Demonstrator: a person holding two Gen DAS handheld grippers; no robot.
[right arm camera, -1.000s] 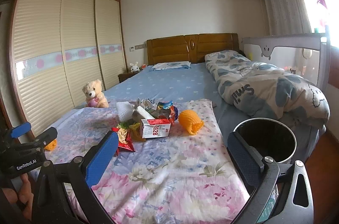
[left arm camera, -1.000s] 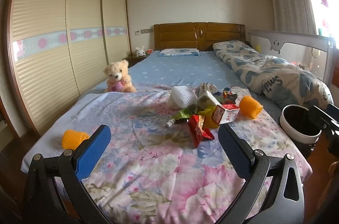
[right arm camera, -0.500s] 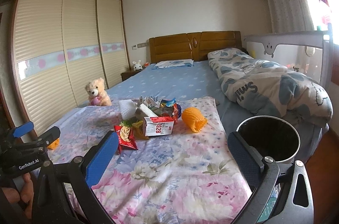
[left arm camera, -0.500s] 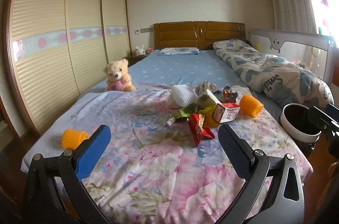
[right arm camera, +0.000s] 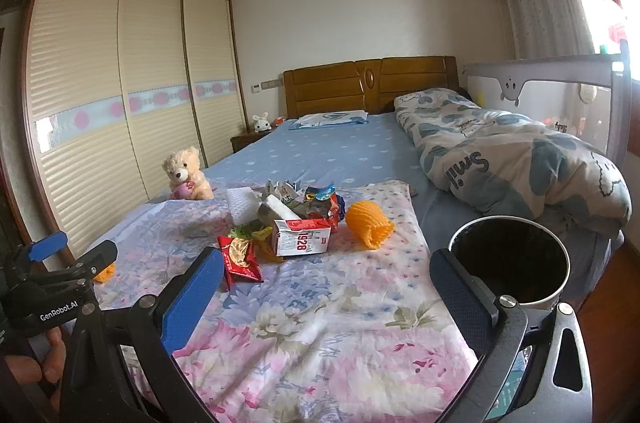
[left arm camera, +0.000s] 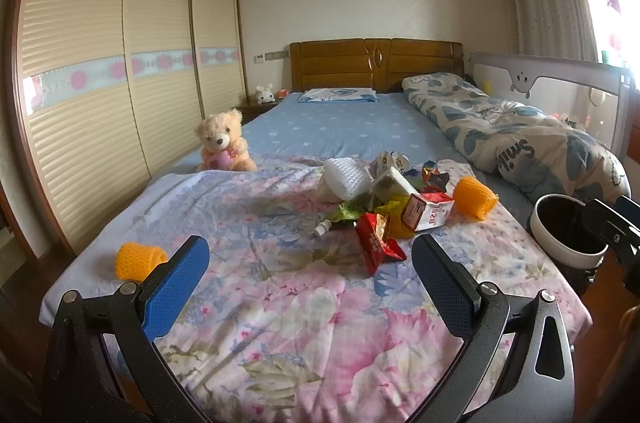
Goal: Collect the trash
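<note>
A pile of trash lies on the flowered sheet [left arm camera: 288, 303]: a red snack wrapper [left arm camera: 374, 243], a red-and-white carton [left arm camera: 430, 213], white foam netting [left arm camera: 344, 177] and crumpled packets. One orange foam net [left arm camera: 476, 198] sits right of the pile, another orange net [left arm camera: 138, 260] lies near the bed's left edge. A white-rimmed bin [right arm camera: 516, 263] stands at the bed's right corner. My left gripper [left arm camera: 310, 279] hovers open over the sheet, short of the pile. My right gripper [right arm camera: 326, 293] is open too, with the carton [right arm camera: 301, 237] ahead and the bin beside its right finger.
A teddy bear [left arm camera: 224, 141] sits at the left of the bed. A rolled duvet [left arm camera: 516, 143] lies along the right side by a grey bed rail [left arm camera: 560, 79]. Sliding wardrobe doors [left arm camera: 100, 75] line the left wall. A hand [right arm camera: 36, 367] holds the left gripper's body.
The right wrist view has shifted slightly forward and up; pile and bin sit a little lower right in it. The left gripper has hardly moved. Both stay open.
</note>
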